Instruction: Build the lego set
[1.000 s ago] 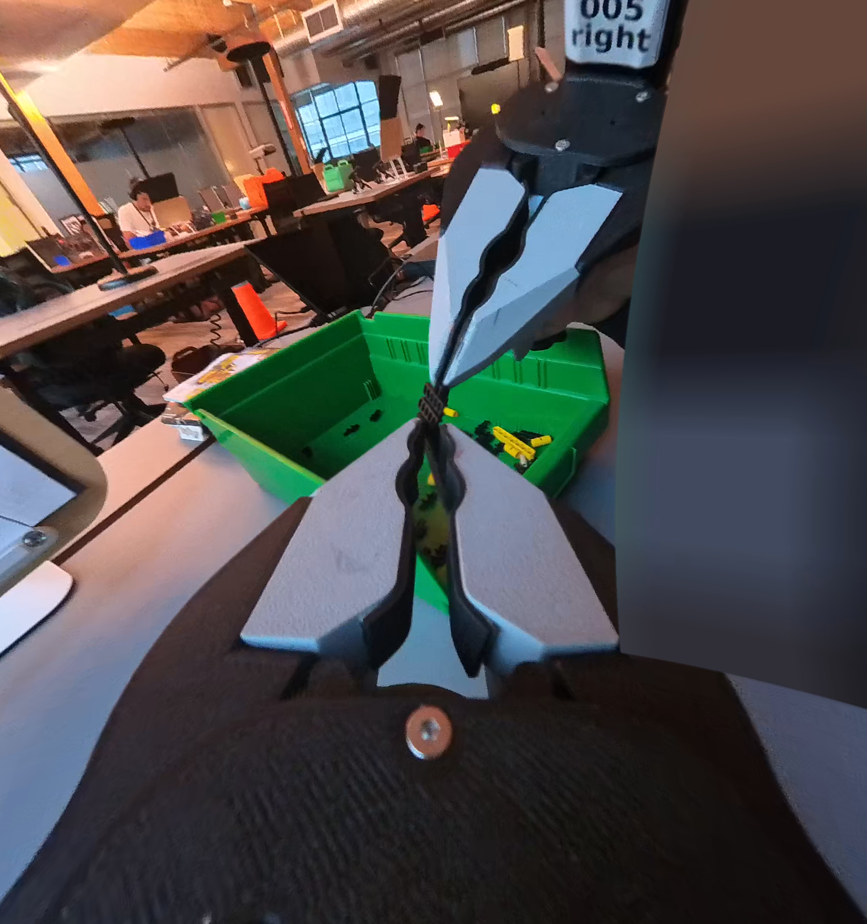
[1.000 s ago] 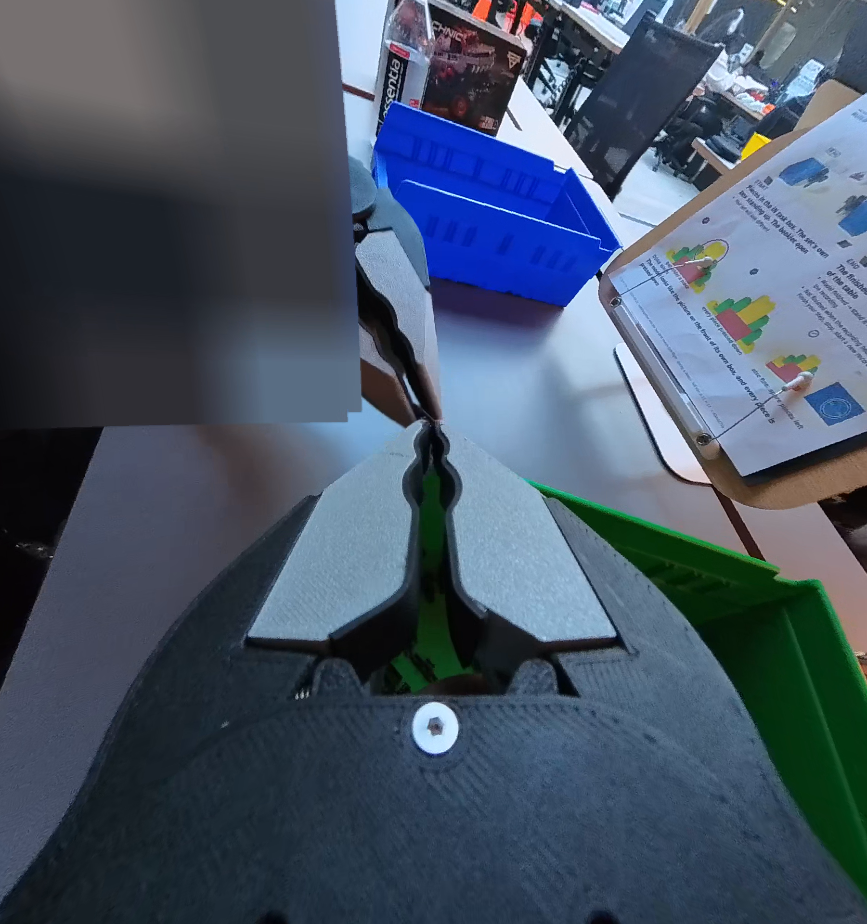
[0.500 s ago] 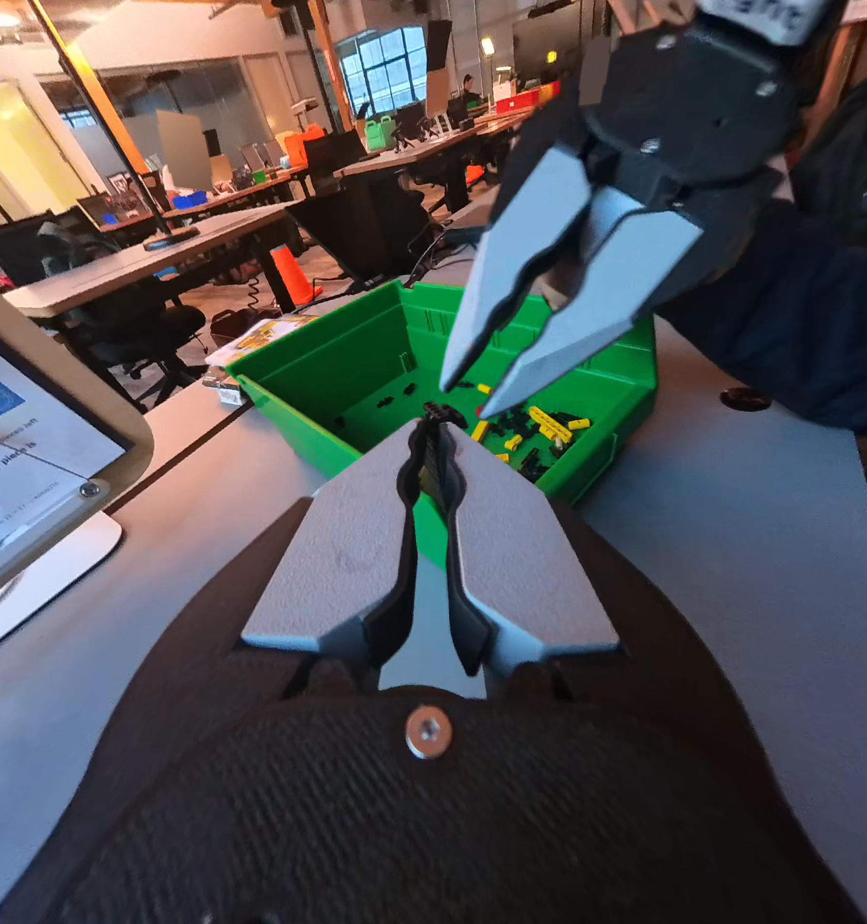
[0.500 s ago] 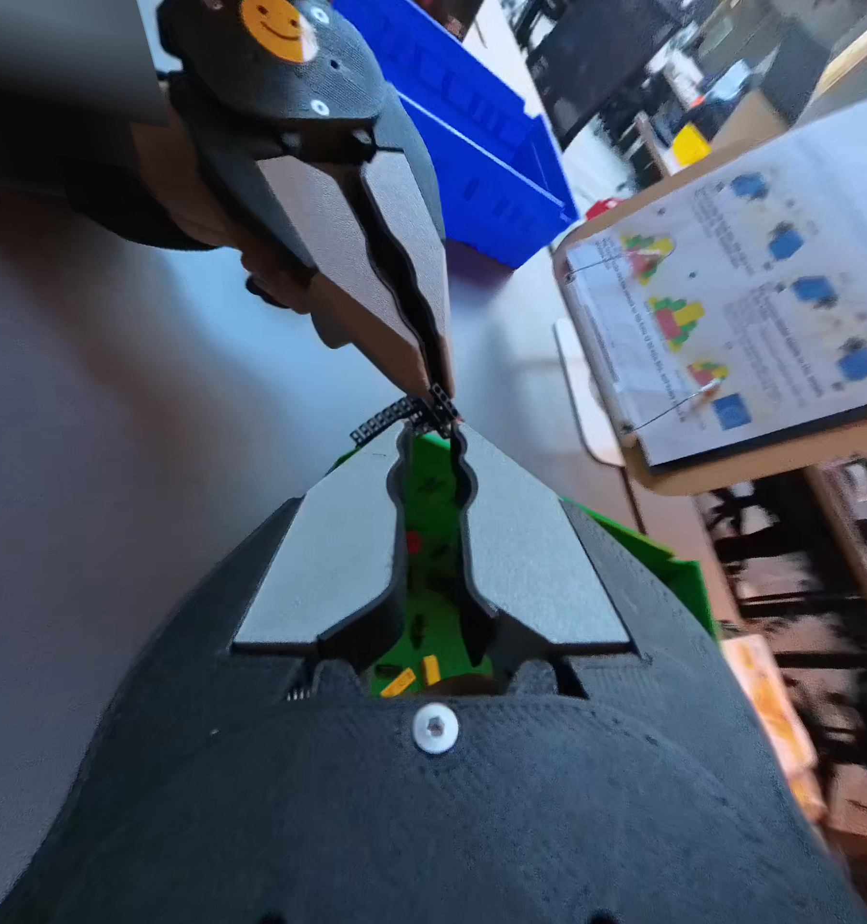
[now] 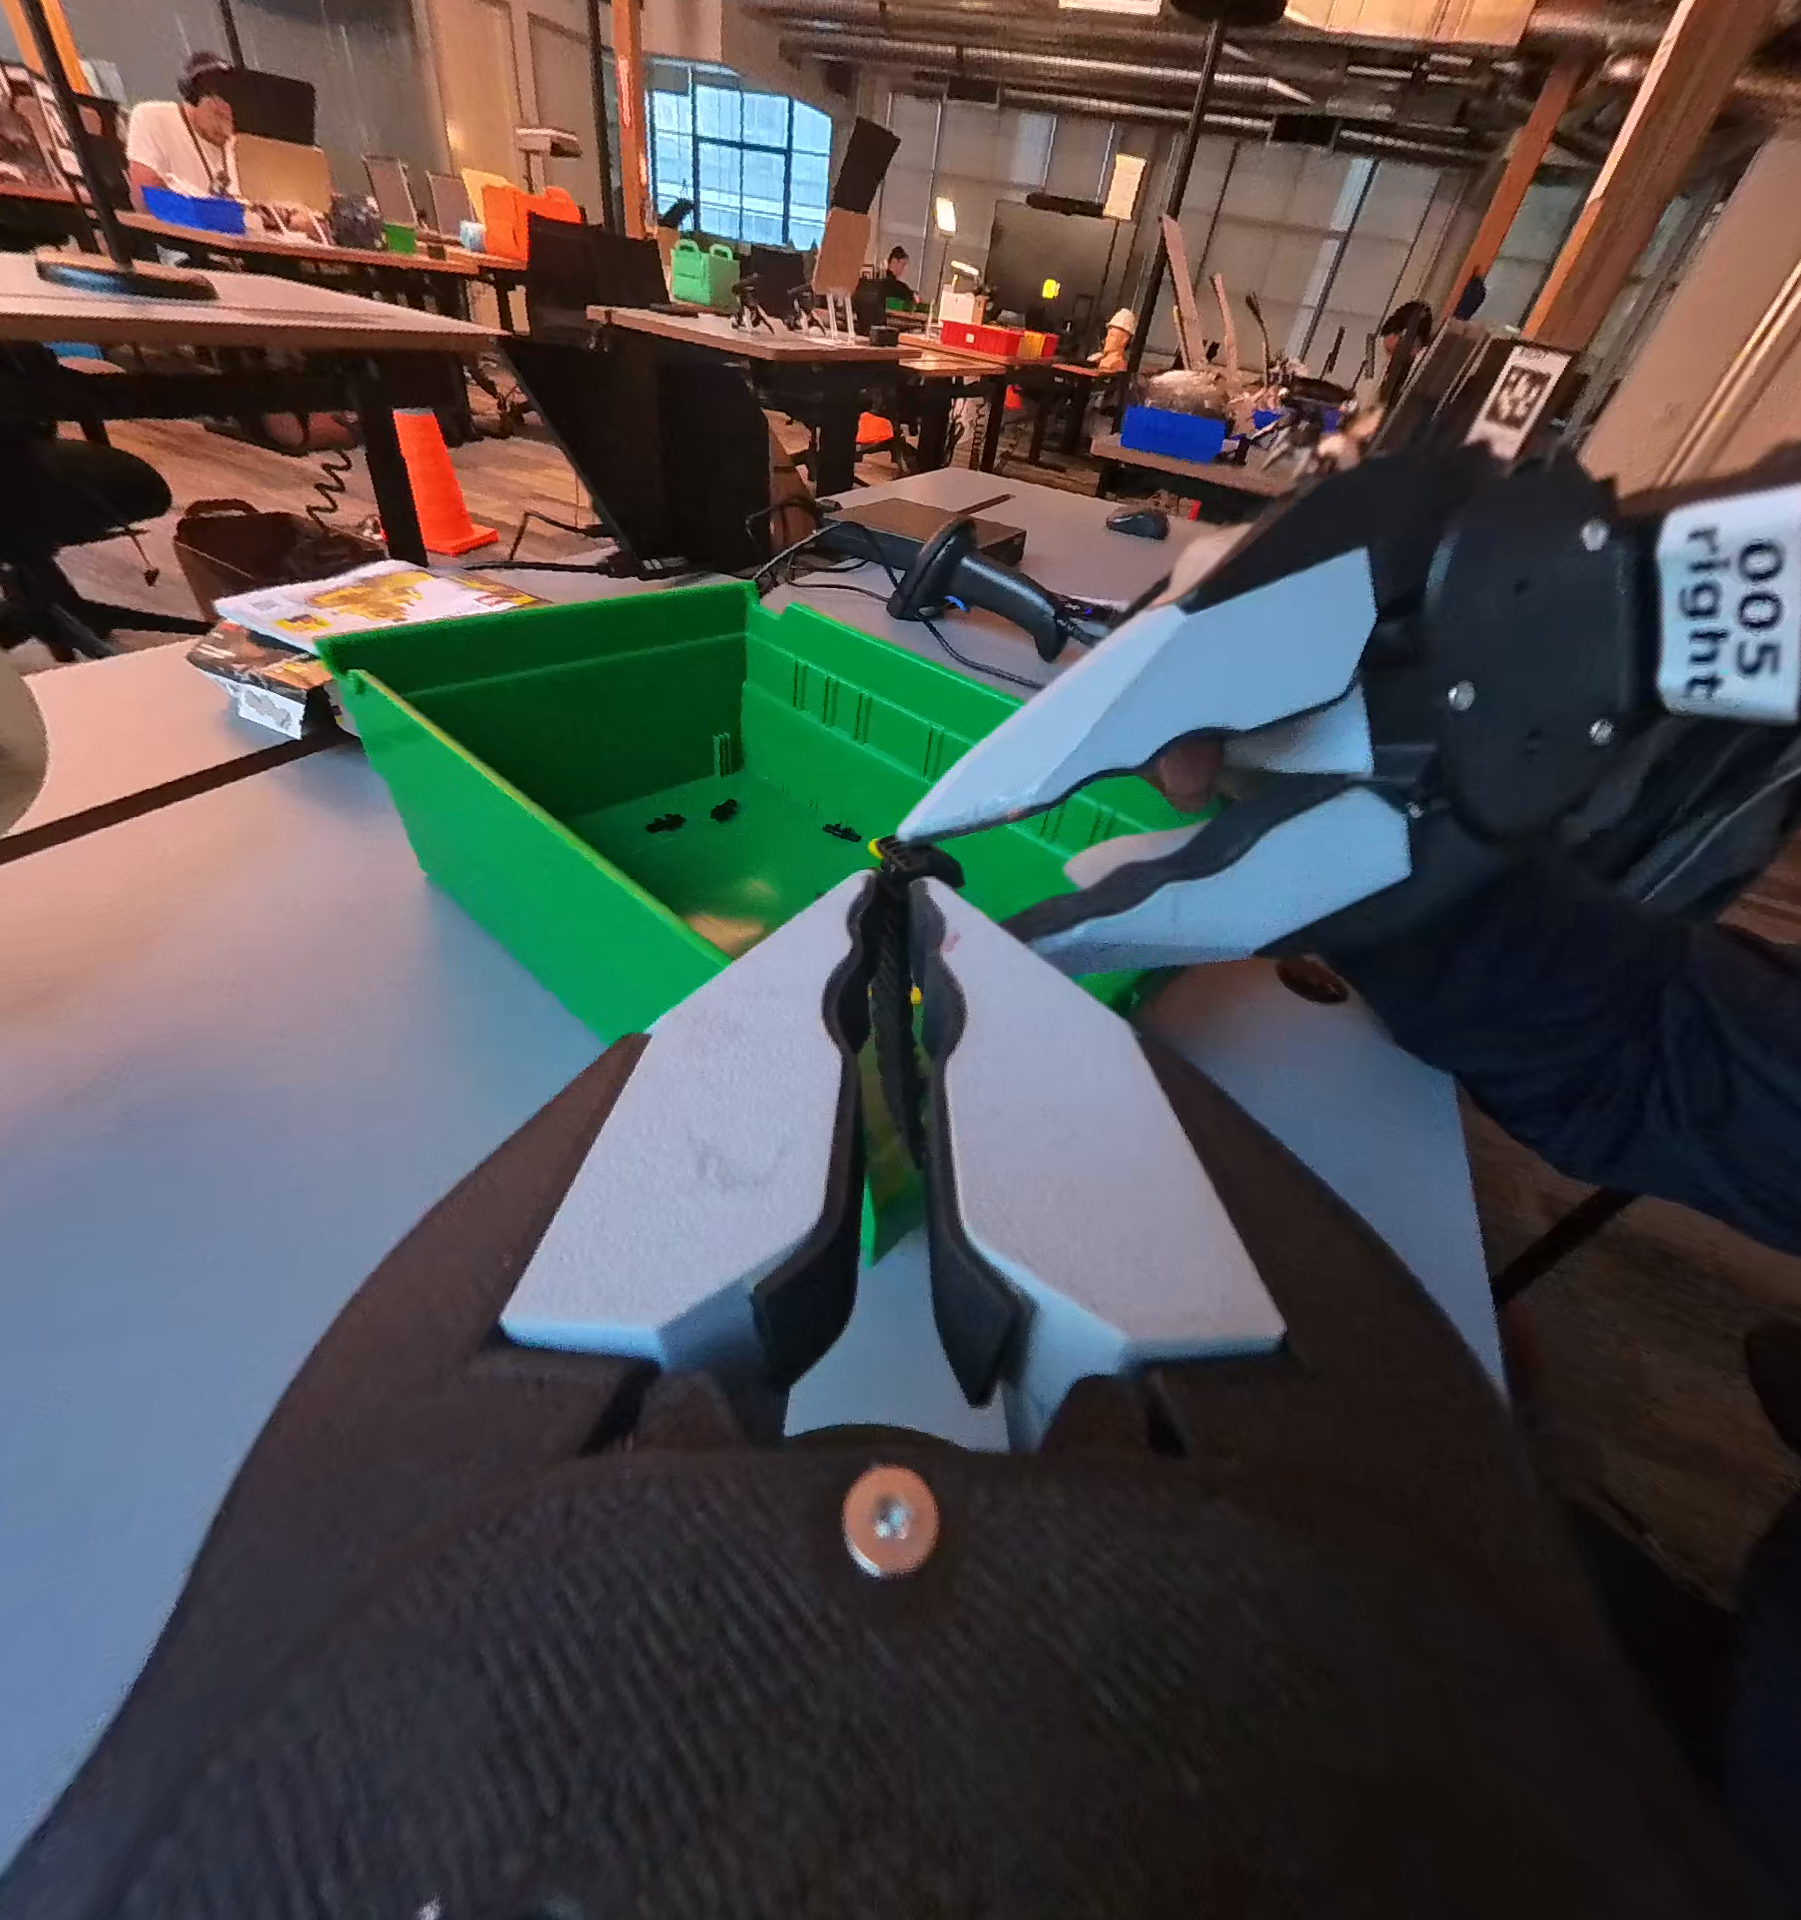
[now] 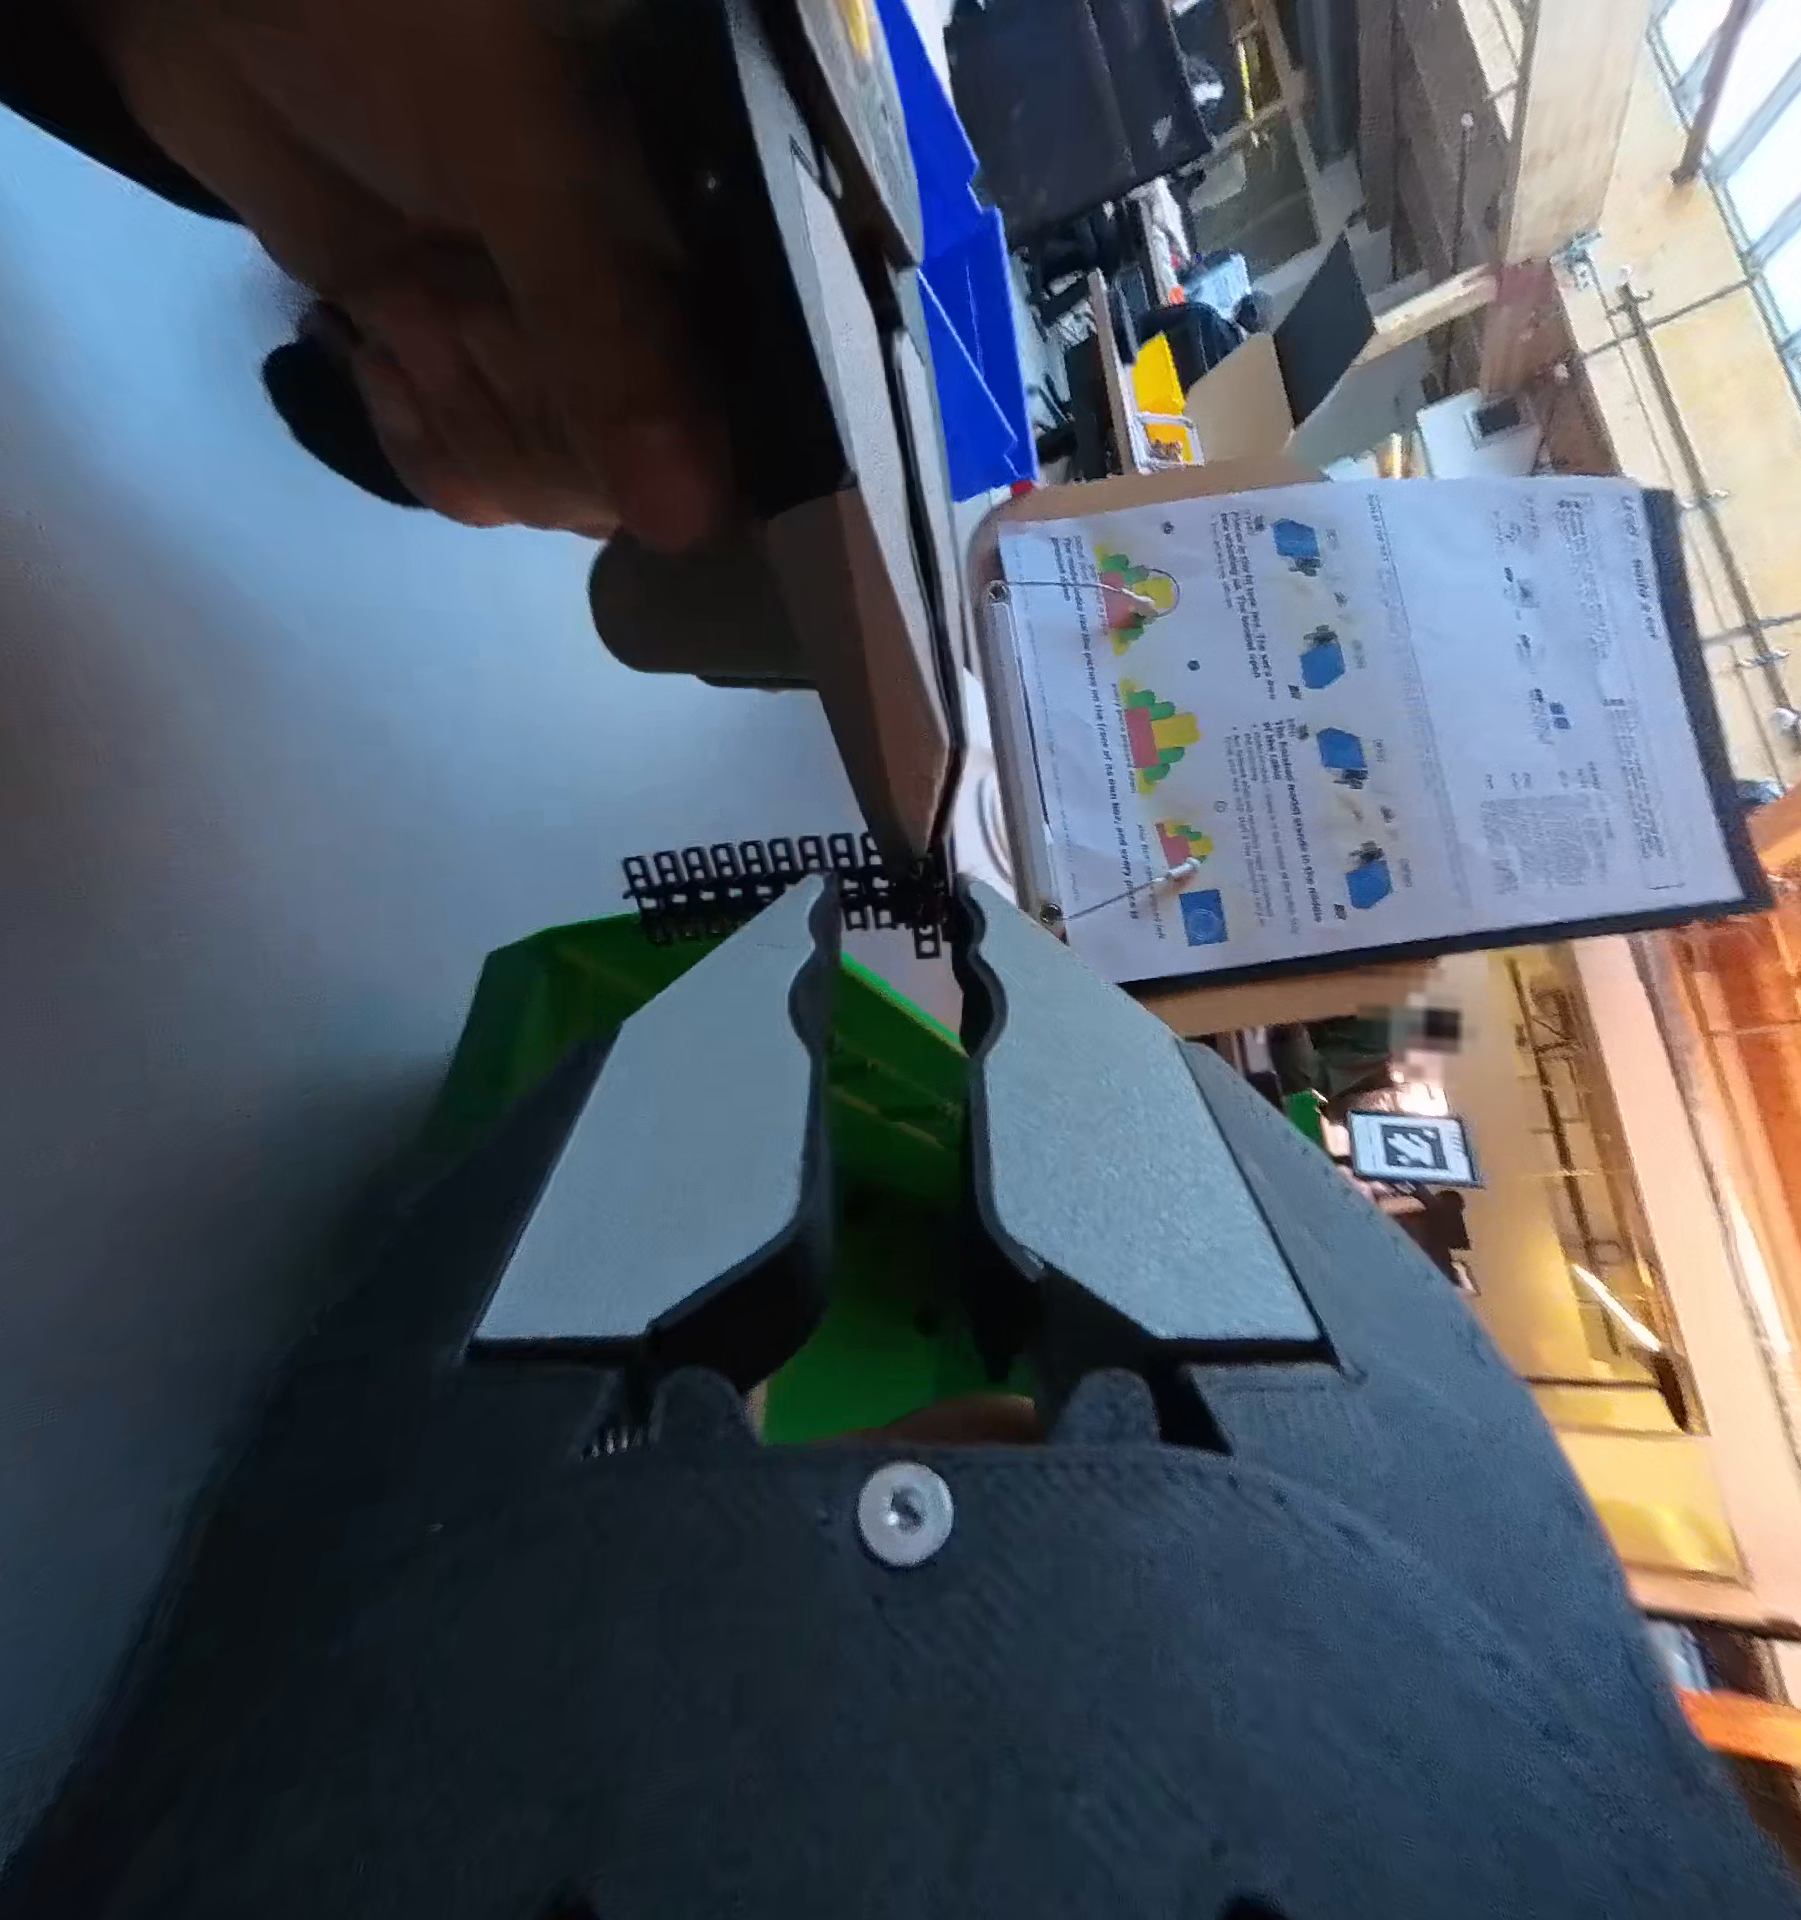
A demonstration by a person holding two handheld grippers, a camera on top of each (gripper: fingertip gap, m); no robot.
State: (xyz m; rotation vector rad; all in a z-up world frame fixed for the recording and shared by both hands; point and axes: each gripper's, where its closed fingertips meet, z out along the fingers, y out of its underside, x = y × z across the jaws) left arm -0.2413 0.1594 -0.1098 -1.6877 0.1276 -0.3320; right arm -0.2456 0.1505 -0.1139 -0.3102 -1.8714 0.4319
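I keep my left gripper [image 5: 898, 896] pinched narrow on the black lego track piece [image 5: 896, 997], held edge-up over the green bin [image 5: 522, 852] so my right gripper [image 6: 891, 899], fingers parted, can close around its free end.

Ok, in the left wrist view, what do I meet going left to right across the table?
Booklets → green bin → black lego strip held in the left gripper → right gripper, its fingers apart.
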